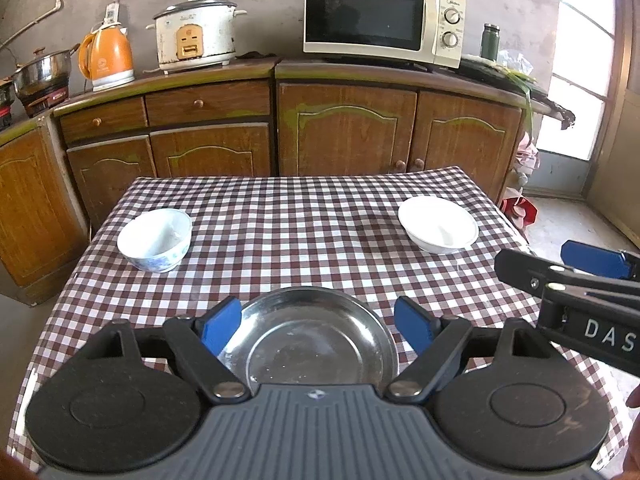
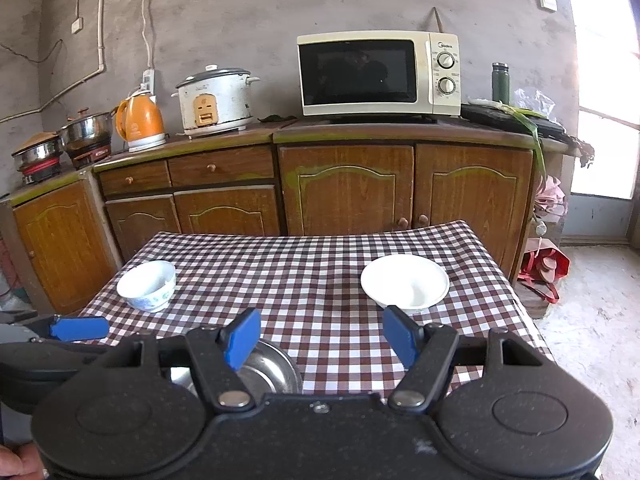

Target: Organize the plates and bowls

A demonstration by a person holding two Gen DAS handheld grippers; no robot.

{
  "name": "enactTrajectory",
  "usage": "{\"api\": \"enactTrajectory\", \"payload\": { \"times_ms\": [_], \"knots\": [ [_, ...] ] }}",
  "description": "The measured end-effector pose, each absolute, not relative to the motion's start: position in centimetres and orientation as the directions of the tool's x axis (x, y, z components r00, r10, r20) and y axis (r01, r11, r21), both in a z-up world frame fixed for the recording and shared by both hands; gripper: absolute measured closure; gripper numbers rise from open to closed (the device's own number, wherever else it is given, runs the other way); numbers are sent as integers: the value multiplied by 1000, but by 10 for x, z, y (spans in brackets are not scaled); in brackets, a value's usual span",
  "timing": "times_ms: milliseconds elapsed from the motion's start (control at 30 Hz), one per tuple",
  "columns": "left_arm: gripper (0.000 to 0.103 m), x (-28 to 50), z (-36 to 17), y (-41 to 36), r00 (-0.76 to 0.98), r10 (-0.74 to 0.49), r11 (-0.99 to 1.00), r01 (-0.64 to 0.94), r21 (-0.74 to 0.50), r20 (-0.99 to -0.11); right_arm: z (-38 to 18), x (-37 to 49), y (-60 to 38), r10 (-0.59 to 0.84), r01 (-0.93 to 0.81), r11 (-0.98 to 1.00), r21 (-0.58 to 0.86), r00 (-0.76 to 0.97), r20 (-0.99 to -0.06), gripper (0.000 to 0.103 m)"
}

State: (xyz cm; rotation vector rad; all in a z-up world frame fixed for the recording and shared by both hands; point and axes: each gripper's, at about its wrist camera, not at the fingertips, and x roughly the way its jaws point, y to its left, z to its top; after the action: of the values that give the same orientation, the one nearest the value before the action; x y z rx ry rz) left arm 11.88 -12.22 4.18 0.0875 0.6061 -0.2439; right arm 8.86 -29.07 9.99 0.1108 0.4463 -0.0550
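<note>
A steel plate (image 1: pixel 312 336) lies near the front edge of the checkered table (image 1: pixel 304 220). My left gripper (image 1: pixel 318 326) stands open above it, its blue pads on either side and clear of the rim. A blue-patterned white bowl (image 1: pixel 156 240) sits at the table's left. A wider white bowl (image 1: pixel 438 224) sits at the right. My right gripper (image 2: pixel 320 336) is open over the cloth with nothing between its pads, and the steel plate (image 2: pixel 268 372) shows just under its left finger. In the right wrist view the patterned bowl (image 2: pixel 147 285) and the white bowl (image 2: pixel 405 283) lie ahead.
Wooden cabinets (image 1: pixel 344 128) stand behind the table with a microwave (image 1: pixel 380 18), a rice cooker (image 1: pixel 196 36), an orange kettle (image 1: pixel 106 60) and pots (image 1: pixel 42 74). A red bag (image 2: pixel 546 266) lies on the floor to the table's right.
</note>
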Motion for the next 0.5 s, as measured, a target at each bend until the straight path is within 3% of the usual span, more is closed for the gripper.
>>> {"api": "enactTrajectory", "payload": {
  "times_ms": [500],
  "knots": [
    [17,130,37,-141,779,-227,959,282,4,-584,96,98,-310,-61,113,990,90,892,-447,23]
  ]
}}
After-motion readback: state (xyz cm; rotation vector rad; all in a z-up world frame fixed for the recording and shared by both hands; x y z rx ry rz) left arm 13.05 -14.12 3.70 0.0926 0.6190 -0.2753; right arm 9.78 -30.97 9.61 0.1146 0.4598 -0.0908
